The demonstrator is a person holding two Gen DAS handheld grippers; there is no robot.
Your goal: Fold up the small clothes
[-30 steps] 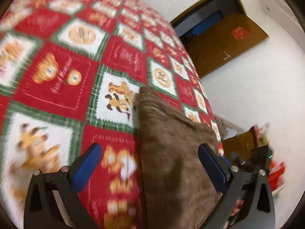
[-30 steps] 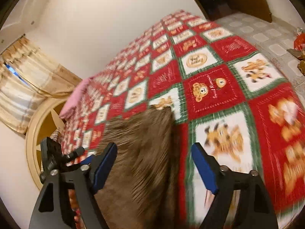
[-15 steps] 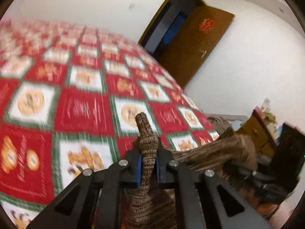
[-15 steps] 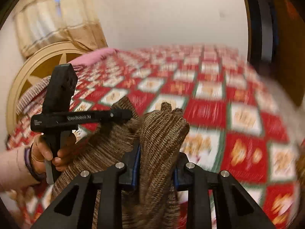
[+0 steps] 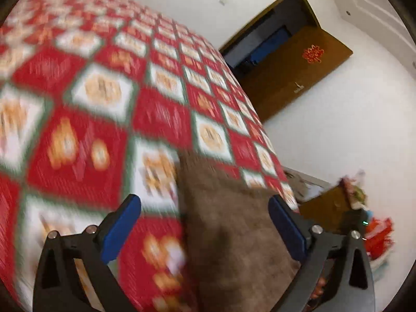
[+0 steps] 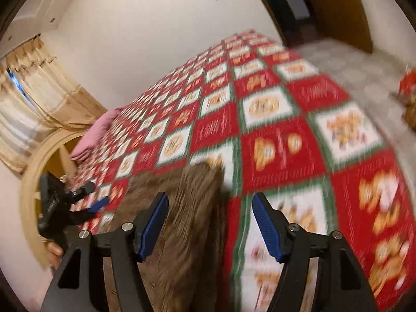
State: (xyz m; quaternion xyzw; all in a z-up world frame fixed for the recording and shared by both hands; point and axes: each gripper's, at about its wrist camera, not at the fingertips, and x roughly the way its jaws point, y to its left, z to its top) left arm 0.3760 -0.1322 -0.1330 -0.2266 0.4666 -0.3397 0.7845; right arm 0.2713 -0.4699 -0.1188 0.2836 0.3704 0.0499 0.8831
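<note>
Two grippers hang over a bed covered by a quilt [image 5: 85, 140] of red and white squares with green borders. At the left side of the scene, the left gripper [image 5: 205, 230] has its blue pads [image 5: 121, 227] standing wide apart, and the jaws are opening; nothing is pressed between them. Under it lies the brown knitted garment [image 5: 231, 223], flat on the quilt; its left edge runs between the two pads and its far corner points up the bed. Past the bed's far edge a brown door [image 5: 299, 72] stands open in the white wall.

Further right, the right gripper [image 6: 210, 227] also has its pads [image 6: 153, 225] apart and still moving wider, with no cloth pinched. The same garment lies below its left pad, and its right edge falls between the two pads. In the right wrist view the left gripper appears small at the left edge, next to a pink pillow [image 6: 93, 135] and beige curtains [image 6: 39, 96]. Both views are blurred.
</note>
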